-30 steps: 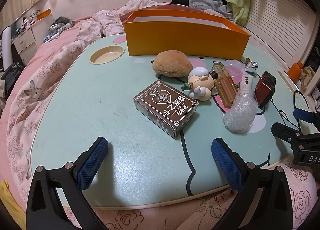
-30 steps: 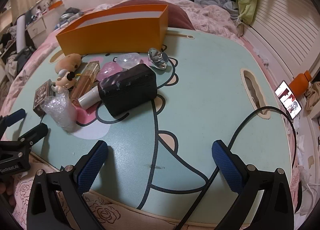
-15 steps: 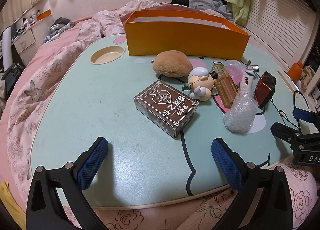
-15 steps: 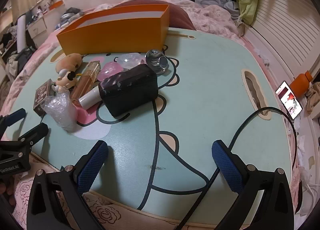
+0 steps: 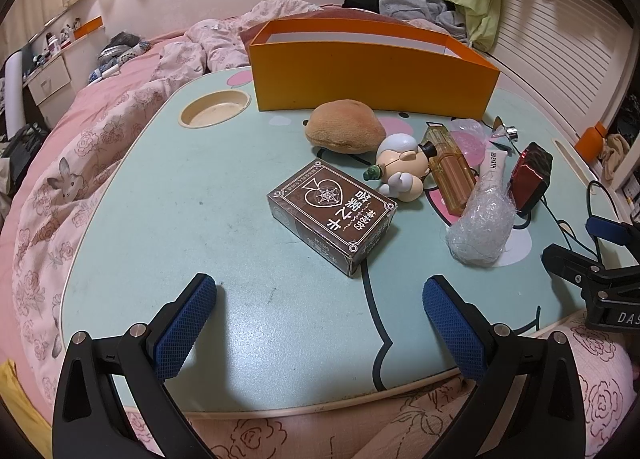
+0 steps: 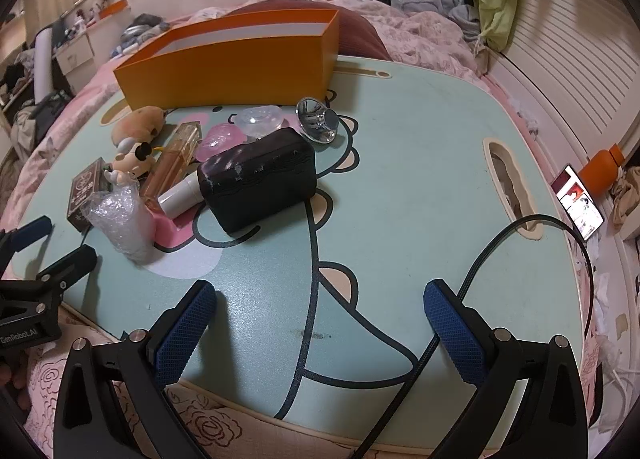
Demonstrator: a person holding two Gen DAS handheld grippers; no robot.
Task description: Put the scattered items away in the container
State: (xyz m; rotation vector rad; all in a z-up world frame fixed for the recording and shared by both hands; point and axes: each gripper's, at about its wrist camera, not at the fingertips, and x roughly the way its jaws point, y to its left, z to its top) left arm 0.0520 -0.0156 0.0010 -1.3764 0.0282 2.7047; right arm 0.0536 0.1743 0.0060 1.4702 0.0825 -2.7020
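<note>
Orange card forms the long open-topped container (image 5: 372, 79), which stands at the far side of the table with its long axis running across the left wrist view, its far-right end angled away. In front of it the scattered items lie in a loose cluster: a tan plush toy (image 5: 344, 130) just beside the container wall, a small figurine (image 5: 400, 171) lying on its side, an amber perfume bottle (image 5: 450, 171) lying flat with its cap end toward the container, a white tube (image 5: 494, 167), a wad of clear plastic wrap (image 5: 480, 231), and a brown card box (image 5: 332, 215) lying flat, its long axis running diagonally from far-left to near-right. A black pouch (image 6: 260, 179) rests beside the tube, with a shiny metal knob (image 6: 318, 119) beyond it. The left gripper (image 5: 320, 303) and the right gripper (image 6: 320, 311) both hover above the near table edge, jaws spread wide and holding nothing. The pale green cartoon-printed table (image 5: 160, 219) sits on a pink floral bedspread (image 5: 60, 147); a black cable (image 6: 520, 243) crosses its right side.
</note>
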